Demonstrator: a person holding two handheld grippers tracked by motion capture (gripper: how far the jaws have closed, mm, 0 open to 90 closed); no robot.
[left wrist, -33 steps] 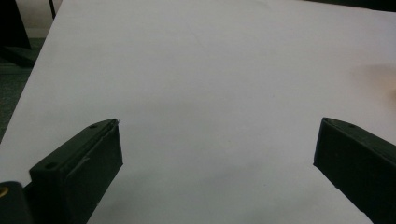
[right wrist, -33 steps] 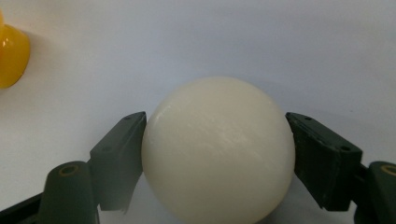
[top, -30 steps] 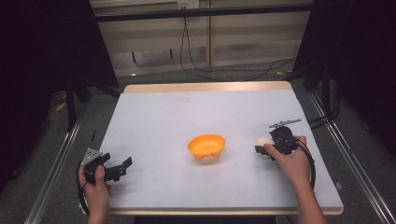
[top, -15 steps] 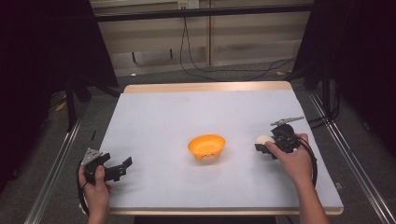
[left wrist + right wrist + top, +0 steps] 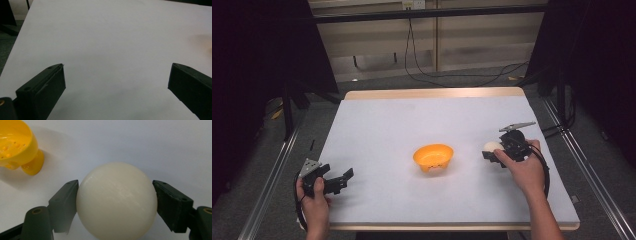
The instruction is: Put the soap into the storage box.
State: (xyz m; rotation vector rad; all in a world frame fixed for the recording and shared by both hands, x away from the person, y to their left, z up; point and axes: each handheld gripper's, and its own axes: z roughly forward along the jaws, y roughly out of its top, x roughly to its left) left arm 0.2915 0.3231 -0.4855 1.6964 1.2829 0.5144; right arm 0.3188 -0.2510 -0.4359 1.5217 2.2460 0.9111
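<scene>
At four o'clock on the worktop [image 5: 377, 120], the right tongs [image 5: 490, 152] grip a white ball [image 5: 491, 146]; the orange bowl [image 5: 433, 156] waits at centre.

From the high view, the ball sits just beside the bowl's three o'clock side, apart from it, with the right tongs clamped on it and pointing toward nine o'clock; the left tongs [image 5: 343, 178] rest at eight o'clock, spread wide and holding nothing. Through the left gripper view, the left tongs [image 5: 115, 82] gape over bare white surface. Through the right gripper view, both pads of the right tongs [image 5: 115, 197] press the ball [image 5: 116, 200] at its widest, and the bowl [image 5: 15, 145] stands at ten o'clock. I judge the grasp step done; next comes a lift clear of the surface, a carry toward the bowl and a release above its rim, probably gently so the ball does not bounce out.
</scene>
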